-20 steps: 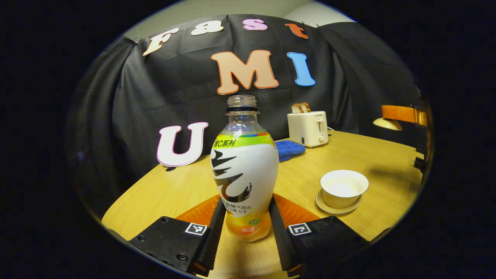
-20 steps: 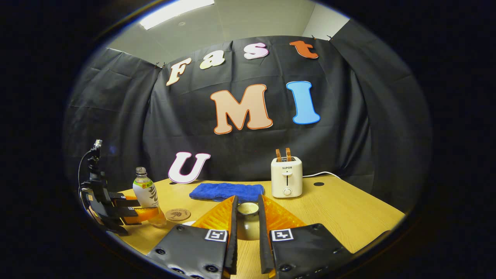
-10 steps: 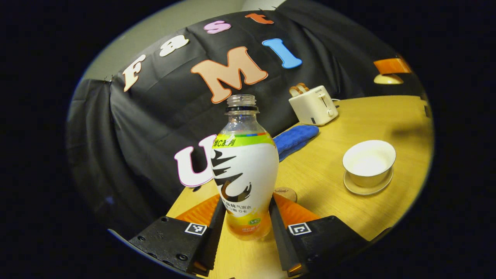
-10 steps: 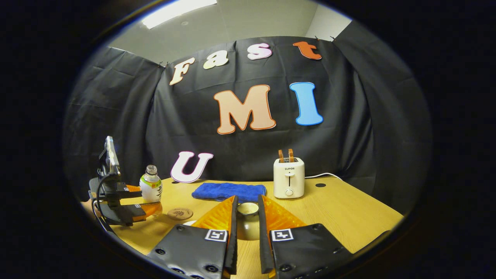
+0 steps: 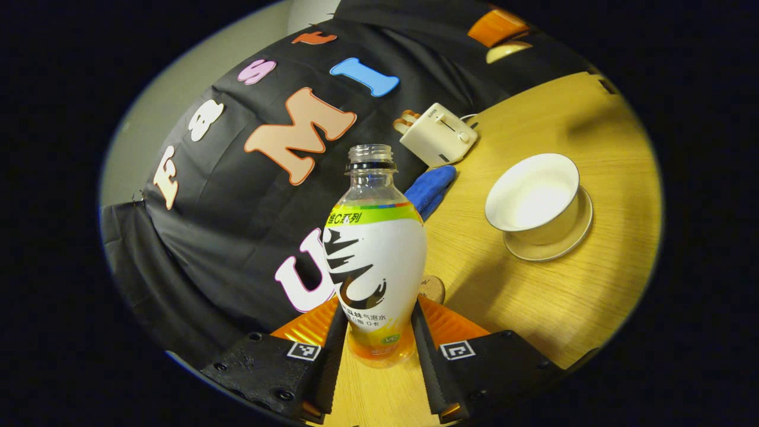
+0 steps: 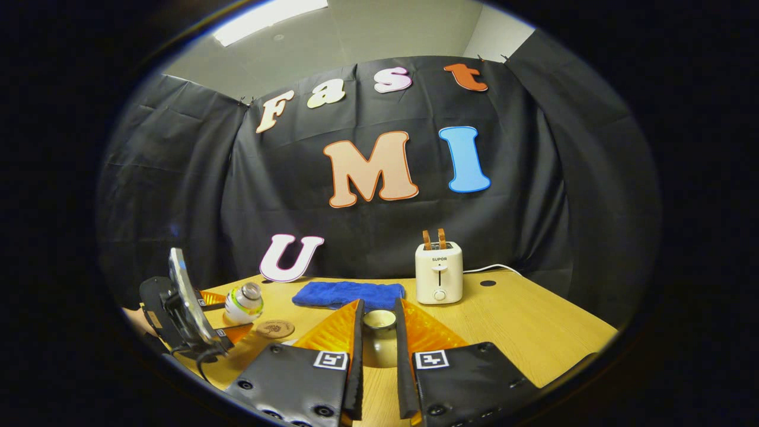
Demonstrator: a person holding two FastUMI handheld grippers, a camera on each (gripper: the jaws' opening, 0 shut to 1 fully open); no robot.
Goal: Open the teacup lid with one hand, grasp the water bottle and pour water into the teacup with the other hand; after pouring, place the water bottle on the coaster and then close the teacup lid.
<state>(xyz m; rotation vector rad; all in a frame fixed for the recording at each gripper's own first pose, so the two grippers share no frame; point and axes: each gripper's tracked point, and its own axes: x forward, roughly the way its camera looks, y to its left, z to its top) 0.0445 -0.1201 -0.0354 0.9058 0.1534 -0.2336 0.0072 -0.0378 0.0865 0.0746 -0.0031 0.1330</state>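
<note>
My left gripper (image 5: 378, 323) is shut on the lower body of the uncapped water bottle (image 5: 375, 249), which is held off the table and tilted toward the teacup. The open white teacup (image 5: 533, 196) sits on its saucer (image 5: 554, 246) to the right, beyond the bottle's mouth. The round coaster (image 5: 433, 289) peeks out behind the bottle. In the right gripper view, my right gripper (image 6: 379, 308) is shut on the teacup lid (image 6: 379, 323), raised above the table. There the left gripper (image 6: 184, 311) shows at far left with the leaning bottle (image 6: 244, 302), next to the coaster (image 6: 274, 328).
A white toaster (image 6: 439, 273) with toast stands at the back of the wooden table (image 6: 522, 320), its cord running right. A blue cloth (image 6: 348, 293) lies left of it, near the black backdrop.
The left gripper has rolled and tipped the bottle toward the teacup, and the cup now looks closer. The right gripper holds the lid nearly still.
</note>
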